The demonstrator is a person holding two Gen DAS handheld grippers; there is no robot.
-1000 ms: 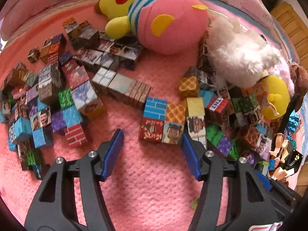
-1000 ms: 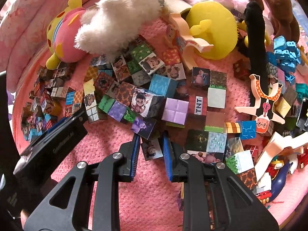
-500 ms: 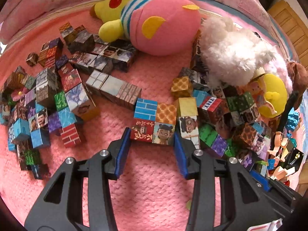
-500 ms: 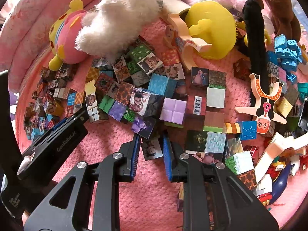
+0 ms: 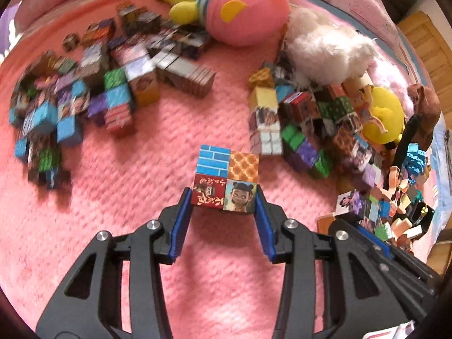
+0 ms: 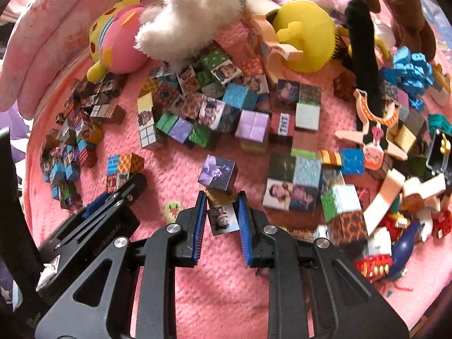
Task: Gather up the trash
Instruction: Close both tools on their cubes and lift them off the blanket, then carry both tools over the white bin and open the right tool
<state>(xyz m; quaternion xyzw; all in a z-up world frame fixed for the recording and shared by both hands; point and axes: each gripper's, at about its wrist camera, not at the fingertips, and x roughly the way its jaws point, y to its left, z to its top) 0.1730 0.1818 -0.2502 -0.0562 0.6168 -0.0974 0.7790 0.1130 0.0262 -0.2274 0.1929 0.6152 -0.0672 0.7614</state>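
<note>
A block of picture cubes (image 5: 226, 181) with blue-brick, orange, red and cartoon-face sides sits between the blue pads of my left gripper (image 5: 223, 197), which is shut on it above the pink blanket (image 5: 141, 226). The same block (image 6: 124, 167) and left gripper (image 6: 120, 190) show at the left of the right wrist view. My right gripper (image 6: 221, 201) is shut on a short strip of picture cubes (image 6: 217, 173) with a purple top, held clear of the pile. Many more cubes lie scattered on the blanket (image 6: 214, 282).
Cube piles lie at left (image 5: 65, 104) and right (image 5: 310, 130). Along the back sit a pink and yellow plush (image 5: 240, 11), a white fluffy toy (image 5: 325, 48) and a yellow toy (image 5: 387, 118). Small figures and blue bricks (image 6: 409, 67) crowd the right edge.
My left gripper closed on the four-faced cube block and raised it off the blanket. My right gripper lifted its cube strip up and away from the pile.
</note>
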